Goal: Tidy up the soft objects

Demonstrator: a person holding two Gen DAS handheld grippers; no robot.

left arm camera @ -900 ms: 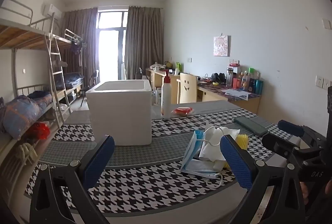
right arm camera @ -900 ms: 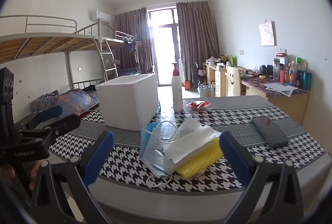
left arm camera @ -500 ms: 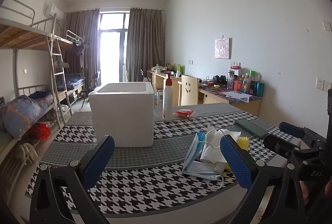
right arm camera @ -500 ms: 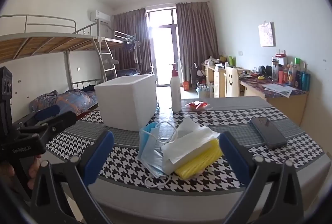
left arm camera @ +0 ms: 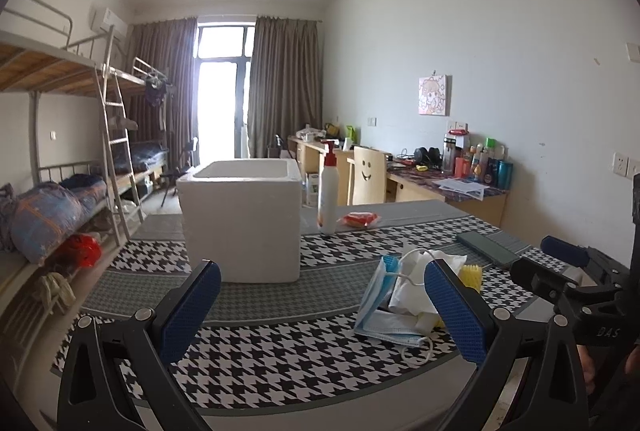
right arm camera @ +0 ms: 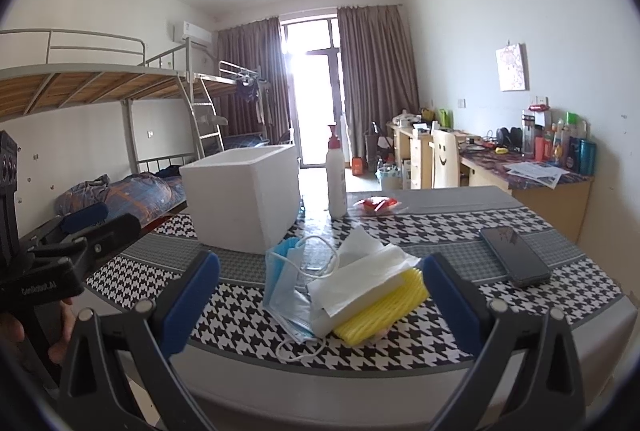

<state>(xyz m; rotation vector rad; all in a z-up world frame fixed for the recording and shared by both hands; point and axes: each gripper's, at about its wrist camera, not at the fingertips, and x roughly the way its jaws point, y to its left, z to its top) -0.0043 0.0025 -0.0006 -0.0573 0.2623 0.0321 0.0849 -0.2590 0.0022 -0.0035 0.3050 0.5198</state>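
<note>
A pile of soft things lies near the table's front edge: a blue face mask [right arm camera: 286, 295] [left arm camera: 380, 315], white tissue [right arm camera: 360, 271] [left arm camera: 416, 279], a white foam block and a yellow foam net [right arm camera: 380, 307] [left arm camera: 470, 273]. Behind it stands an open white foam box [right arm camera: 244, 191] [left arm camera: 240, 219]. My left gripper [left arm camera: 320, 311] hangs open over the front edge, left of the pile. My right gripper [right arm camera: 320, 303] is open too, with the pile seen between its fingers but further off and untouched. Each gripper shows at the side of the other's view.
The table wears a houndstooth cloth [right arm camera: 440, 227]. A pump bottle [right arm camera: 336, 175] and a red-filled packet [right arm camera: 376, 205] stand behind the pile, a dark phone [right arm camera: 514, 261] to its right. Bunk beds [left arm camera: 60, 191] line the left wall, desks [left arm camera: 440, 187] the right.
Both views have tilted up slightly, so the table sits a little lower in frame. Both grippers have stayed open and nothing on the table has moved.
</note>
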